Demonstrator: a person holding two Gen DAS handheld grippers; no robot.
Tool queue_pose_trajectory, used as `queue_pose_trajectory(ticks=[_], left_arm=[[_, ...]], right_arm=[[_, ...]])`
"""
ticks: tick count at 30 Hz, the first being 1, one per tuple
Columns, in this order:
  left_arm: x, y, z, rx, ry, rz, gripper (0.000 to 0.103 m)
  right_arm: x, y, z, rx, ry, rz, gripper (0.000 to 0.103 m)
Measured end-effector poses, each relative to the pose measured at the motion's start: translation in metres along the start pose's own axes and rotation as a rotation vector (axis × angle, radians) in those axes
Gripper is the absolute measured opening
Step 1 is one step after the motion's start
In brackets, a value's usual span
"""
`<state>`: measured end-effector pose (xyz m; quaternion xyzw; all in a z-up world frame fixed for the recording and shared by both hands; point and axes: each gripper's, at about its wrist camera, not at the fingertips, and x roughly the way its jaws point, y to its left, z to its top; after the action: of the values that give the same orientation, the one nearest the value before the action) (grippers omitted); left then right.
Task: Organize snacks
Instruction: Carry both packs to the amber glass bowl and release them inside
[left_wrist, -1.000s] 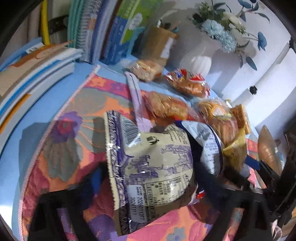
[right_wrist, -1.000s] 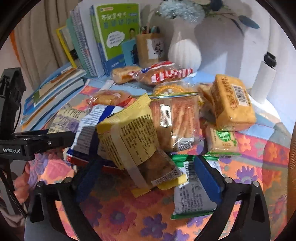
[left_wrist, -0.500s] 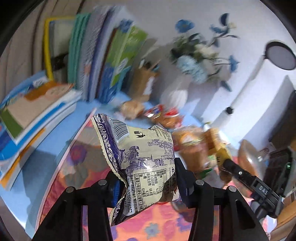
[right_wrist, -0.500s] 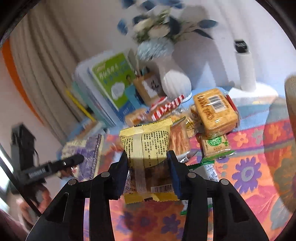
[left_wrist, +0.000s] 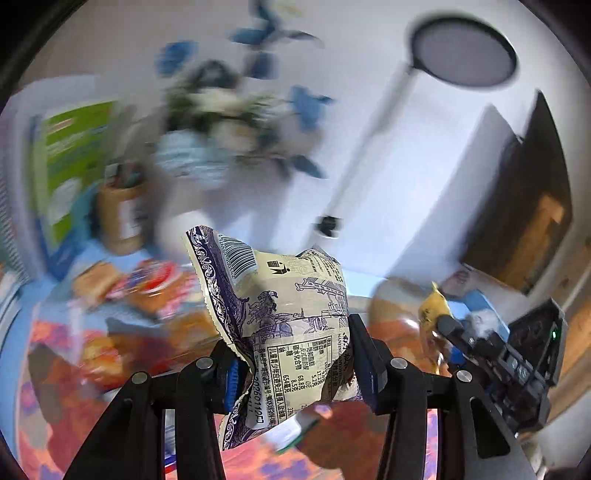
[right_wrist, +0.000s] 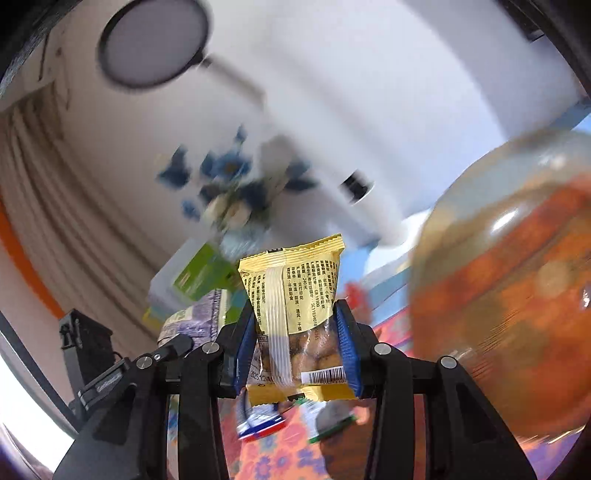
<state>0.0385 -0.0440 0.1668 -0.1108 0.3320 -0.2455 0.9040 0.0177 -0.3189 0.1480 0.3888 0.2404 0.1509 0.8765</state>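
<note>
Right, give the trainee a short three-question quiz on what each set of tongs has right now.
1. True or false: the left tongs are shut on a purple-and-cream snack packet.
2. Multiple choice: the right tongs hold A) a green book, B) a yellow snack packet with a clear window, C) nothing.
3. Fill in: the big blurred thing close on the right of the right wrist view is a clear ____.

Key: 1 true; 2 B; 3 jar.
</note>
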Motion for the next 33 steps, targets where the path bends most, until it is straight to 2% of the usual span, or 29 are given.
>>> queue_pose_trajectory(ticks=[2,6,11,13,14,16,17,18,21,25,28,33], left_arm=[[0.024,-0.025,0.005,0.029,0.044,-0.046,0.048],[0.068,-0.069,0.007,0.076,0.129,-0.119,0.048],[0.118,-0.113,0.001,0.108,0.224,-0.169,0.048],[0.133,-0.123,-0.001,0.125,0.259,-0.147,0.055],[0.139,-0.125,-0.001,0.136,0.285,-0.129,0.066],[0.141,-0.126,-0.002,0.148,0.309,-0.098,0.080],[0.138,-0.125,0.000,0.153,0.305,-0.094,0.084],[0.135,-0.125,0.001,0.158,0.297,-0.091,0.086],[0.122,-0.111,0.004,0.182,0.291,-0.053,0.090],[0.096,-0.083,0.010,0.191,0.250,0.008,0.090],[0.072,-0.051,0.016,0.173,0.214,0.059,0.090],[0.028,0.019,0.020,0.106,0.147,0.171,0.095]], right_arm=[[-0.011,-0.014,0.013,0.014,-0.013,-0.039,0.039],[-0.025,-0.038,0.038,0.021,-0.017,-0.175,0.039],[-0.028,-0.059,0.041,0.030,0.013,-0.283,0.039],[-0.022,-0.067,0.039,0.015,0.060,-0.318,0.041],[-0.017,-0.068,0.039,0.002,0.093,-0.358,0.042],[-0.015,-0.071,0.042,-0.003,0.102,-0.460,0.064],[-0.018,-0.073,0.042,-0.003,0.088,-0.494,0.090],[-0.023,-0.071,0.042,0.001,0.058,-0.494,0.095],[-0.028,-0.064,0.040,0.010,0.045,-0.413,0.095],[-0.027,-0.040,0.037,-0.052,0.031,-0.402,0.095],[-0.018,-0.018,0.033,-0.109,0.031,-0.365,0.095],[0.012,0.020,0.025,-0.216,0.085,-0.322,0.096]])
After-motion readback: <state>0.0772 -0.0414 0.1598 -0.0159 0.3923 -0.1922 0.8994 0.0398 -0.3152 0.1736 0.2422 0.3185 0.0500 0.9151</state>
